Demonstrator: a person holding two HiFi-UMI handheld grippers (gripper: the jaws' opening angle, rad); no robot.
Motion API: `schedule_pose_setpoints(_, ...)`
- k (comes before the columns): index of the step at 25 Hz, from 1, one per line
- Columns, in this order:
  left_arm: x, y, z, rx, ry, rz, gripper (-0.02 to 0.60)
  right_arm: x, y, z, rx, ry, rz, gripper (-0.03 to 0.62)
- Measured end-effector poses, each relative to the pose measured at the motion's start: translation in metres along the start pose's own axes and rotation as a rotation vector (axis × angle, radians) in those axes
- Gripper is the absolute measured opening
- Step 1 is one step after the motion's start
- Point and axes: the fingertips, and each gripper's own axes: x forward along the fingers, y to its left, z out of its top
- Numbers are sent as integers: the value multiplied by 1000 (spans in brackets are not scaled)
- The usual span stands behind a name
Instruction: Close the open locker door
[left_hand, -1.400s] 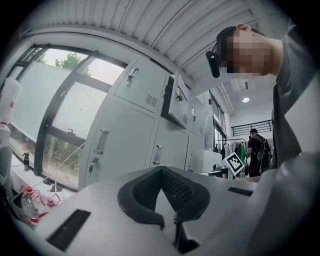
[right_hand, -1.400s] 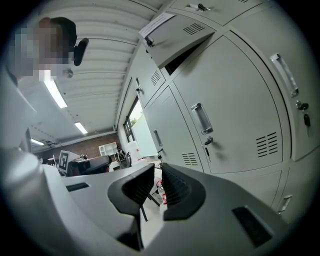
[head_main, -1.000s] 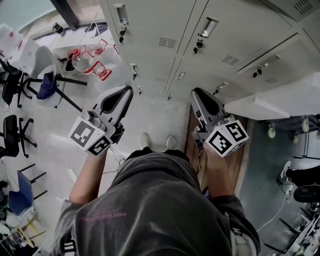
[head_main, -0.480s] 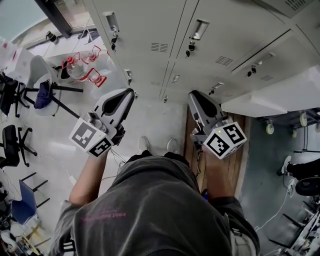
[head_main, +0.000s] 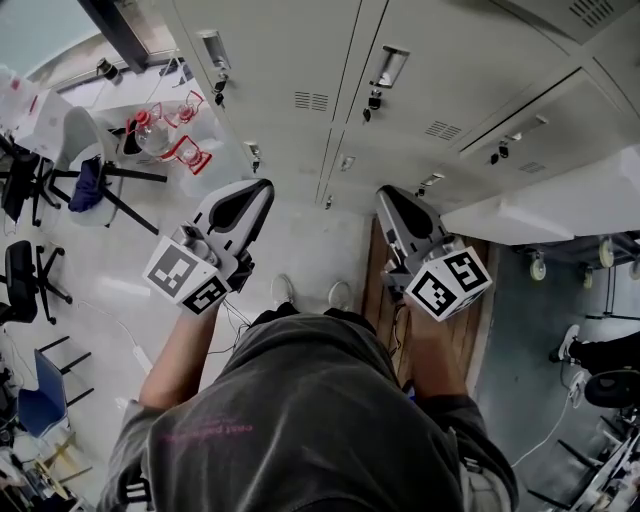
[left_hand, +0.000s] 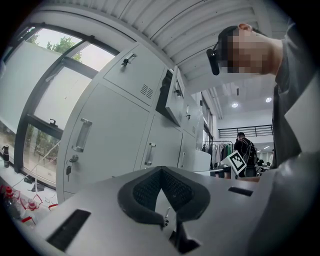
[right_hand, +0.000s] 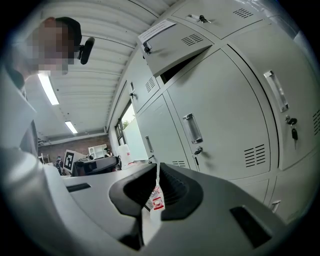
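Door hangs open at 3 o'clock in the upper lockers, apart from both tips. My left gripper and right gripper: jaws together, empty. Pale floor below; chair at 10.

Facing lockers, with open door jutting out at right. To the left, chairs on floor.

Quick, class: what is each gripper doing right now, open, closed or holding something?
Left gripper: closed, jaws together, holding nothing.
Right gripper: closed, only a thin slit between the jaws, holding nothing.
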Motion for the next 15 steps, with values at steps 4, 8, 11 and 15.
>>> schedule_pose_setpoints(4, 8, -4, -2, 2, 2, 8, 14, 0, -7, 2, -2, 3, 17, 32)
schedule_pose_setpoints(8, 14, -7, -3, 3, 4, 13, 14, 0, -12, 3, 0, 6, 27, 32)
schedule_pose_setpoints(11, 17, -7, -2, 5, 3, 17, 14, 0, -15, 4, 0, 7, 32, 31)
schedule_pose_setpoints(15, 19, -6, -2, 6, 3, 25, 14, 2, -18, 4, 2, 10, 40, 31)
